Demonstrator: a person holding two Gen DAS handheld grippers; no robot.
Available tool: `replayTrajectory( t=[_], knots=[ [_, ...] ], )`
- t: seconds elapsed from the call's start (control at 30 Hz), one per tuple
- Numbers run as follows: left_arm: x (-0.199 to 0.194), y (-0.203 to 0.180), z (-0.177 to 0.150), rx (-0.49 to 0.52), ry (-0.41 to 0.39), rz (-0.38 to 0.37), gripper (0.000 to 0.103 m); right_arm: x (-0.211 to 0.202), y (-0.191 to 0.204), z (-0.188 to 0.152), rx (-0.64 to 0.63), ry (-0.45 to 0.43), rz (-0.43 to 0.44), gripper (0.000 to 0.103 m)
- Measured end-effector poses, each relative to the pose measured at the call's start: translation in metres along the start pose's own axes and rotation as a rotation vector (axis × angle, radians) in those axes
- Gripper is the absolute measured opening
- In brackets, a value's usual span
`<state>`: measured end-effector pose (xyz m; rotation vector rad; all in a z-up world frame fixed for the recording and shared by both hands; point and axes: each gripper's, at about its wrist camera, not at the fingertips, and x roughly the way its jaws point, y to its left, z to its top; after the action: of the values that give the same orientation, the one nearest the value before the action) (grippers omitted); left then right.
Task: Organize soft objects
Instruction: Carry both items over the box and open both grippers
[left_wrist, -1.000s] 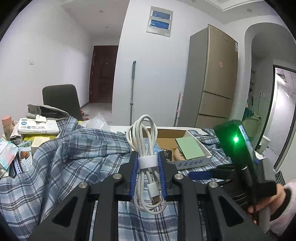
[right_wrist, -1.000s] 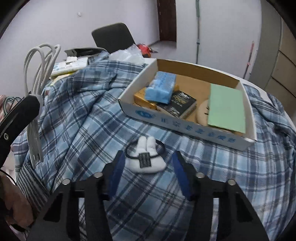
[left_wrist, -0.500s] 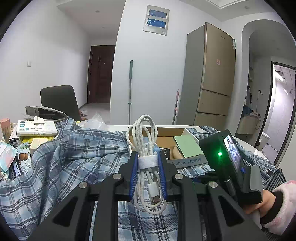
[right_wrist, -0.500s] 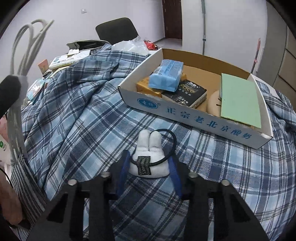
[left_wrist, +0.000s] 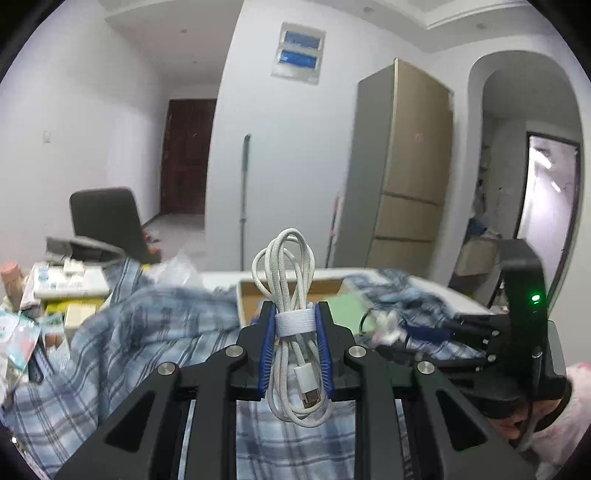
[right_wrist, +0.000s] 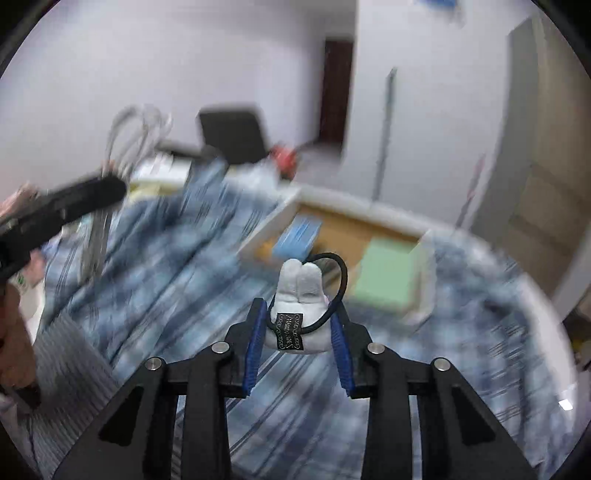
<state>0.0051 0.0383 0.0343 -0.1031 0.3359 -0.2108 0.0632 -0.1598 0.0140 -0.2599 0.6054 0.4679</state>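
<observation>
The white bunny hair tie (right_wrist: 301, 314) sits between my right tongs (right_wrist: 298, 334), which have just been closing on it; the blue pads now press its soft body from both sides, w/ the black elastic loop arcing out to the right and the little black label facing me. I've got it low on the plush part, not the elastic, b/c the loop would just stretch and slip. It looks clear of the plaid cloth (right_wrist: 166, 295) that covers the bench, and the blur all round says I'm mid-carry. Straight ahead is the cardboard box (right_wrist: 354, 229), open-topped, already holding a blue pack (right_wrist: 297, 236) and a green pad (right_wrist: 388, 275), so prob that's where the bunny goes; I judge I need to get over the near wall before letting go. My left tongs (left_wrist: 293, 347) are clamped on the coiled white cable (left_wrist: 286, 295), pads squeezing right at its white strap, since that's the one spot where the loops are bundled tight and won't splay. The coil stands upright, plug end hanging below the pads. Held up off the cloth like that it's out of the right hand's way, and from the left view the right tongs show just beside it on the right, near the box. Beyond: dark chair (left_wrist: 105, 218), tall fridge (left_wrist: 406, 166), clutter at bench's left edge.
</observation>
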Motion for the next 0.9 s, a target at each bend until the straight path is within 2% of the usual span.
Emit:
replayTrajectory(
  t=[0.07, 0.17, 0.23, 0.3, 0.43, 0.53, 0.67, 0.8, 0.9],
  knots=[
    [-0.007, -0.011, 0.015, 0.035, -0.046, 0.004, 0.022, -0.025, -0.005, 0.013, -0.003, -0.113, -0.05, 0.033],
    [-0.008, -0.022, 0.037, 0.034, -0.085, -0.021, 0.022, -0.048, -0.012, 0.033, 0.016, -0.215, -0.079, 0.033],
    [-0.007, -0.032, 0.054, 0.017, -0.119, -0.045, 0.022, -0.054, -0.011, 0.045, 0.008, -0.246, -0.103, 0.033],
    [-0.008, -0.038, 0.068, 0.003, -0.169, -0.061, 0.022, -0.057, -0.013, 0.055, 0.016, -0.269, -0.085, 0.033],
    [-0.005, -0.052, 0.098, -0.008, -0.25, -0.062, 0.022, -0.057, -0.034, 0.087, 0.104, -0.322, -0.102, 0.033],
    [0.005, -0.057, 0.122, -0.025, -0.258, -0.074, 0.022, -0.047, -0.056, 0.112, 0.216, -0.353, -0.157, 0.033],
    [0.018, -0.066, 0.142, 0.003, -0.294, -0.033, 0.022, -0.029, -0.083, 0.139, 0.288, -0.378, -0.178, 0.033],
    [0.045, -0.063, 0.139, -0.039, -0.237, -0.039, 0.022, -0.011, -0.098, 0.149, 0.317, -0.386, -0.175, 0.033],
    [0.063, -0.059, 0.124, -0.031, -0.21, -0.002, 0.022, 0.01, -0.097, 0.137, 0.301, -0.336, -0.152, 0.034]
  ],
)
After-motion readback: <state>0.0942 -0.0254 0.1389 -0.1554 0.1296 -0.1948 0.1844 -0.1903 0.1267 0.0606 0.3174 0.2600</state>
